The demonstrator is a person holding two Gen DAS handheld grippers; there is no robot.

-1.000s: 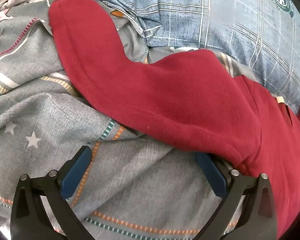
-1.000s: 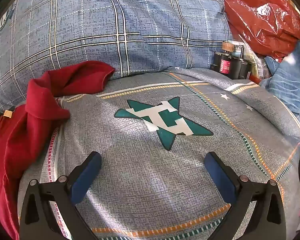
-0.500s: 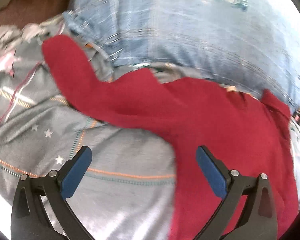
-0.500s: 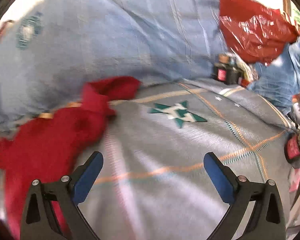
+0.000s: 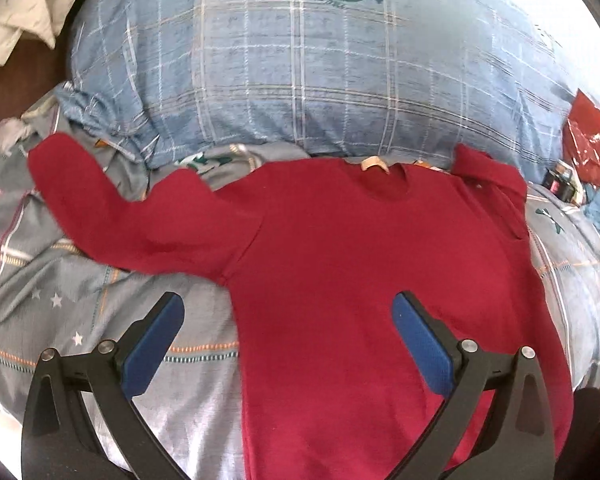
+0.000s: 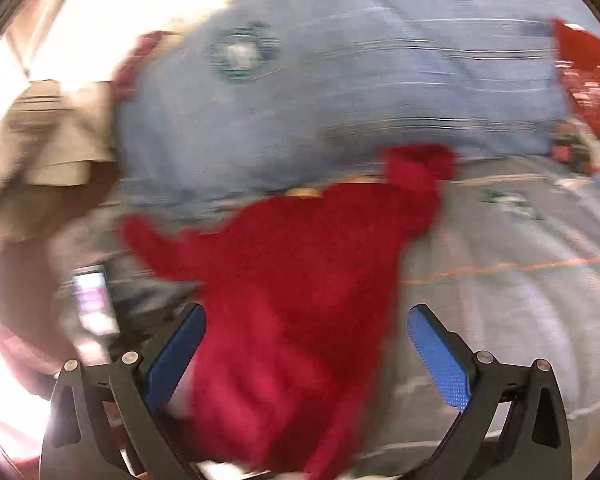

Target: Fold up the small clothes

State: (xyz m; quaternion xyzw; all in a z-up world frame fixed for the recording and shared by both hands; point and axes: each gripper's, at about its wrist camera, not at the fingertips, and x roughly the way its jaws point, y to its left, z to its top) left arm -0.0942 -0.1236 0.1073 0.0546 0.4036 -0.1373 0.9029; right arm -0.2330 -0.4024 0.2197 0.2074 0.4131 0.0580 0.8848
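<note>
You have the red top (image 5: 340, 264) laid out on the bed (image 5: 100, 312), neck opening toward the big blue checked pillow (image 5: 320, 80) and body running down toward you, but no fold is made yet as far as these views show. One sleeve (image 5: 100, 208) lies stretched out flat to the left; the other sleeve (image 5: 496, 188) sits bunched and doubled over at the shoulder, so you probably need to pull it straight before you fold the sides in. Your left tool (image 5: 288, 344) hangs above the lower body of the top with its blue pads wide apart, holding nothing. Your right tool (image 6: 306, 352) is likewise spread apart over the cloth, though its view is badly smeared. The pillow crowds the collar, a red plastic bag (image 5: 592, 148) and some small dark bottles (image 5: 562, 182) sit off to the right, and the bed cover is rumpled under the left sleeve.
</note>
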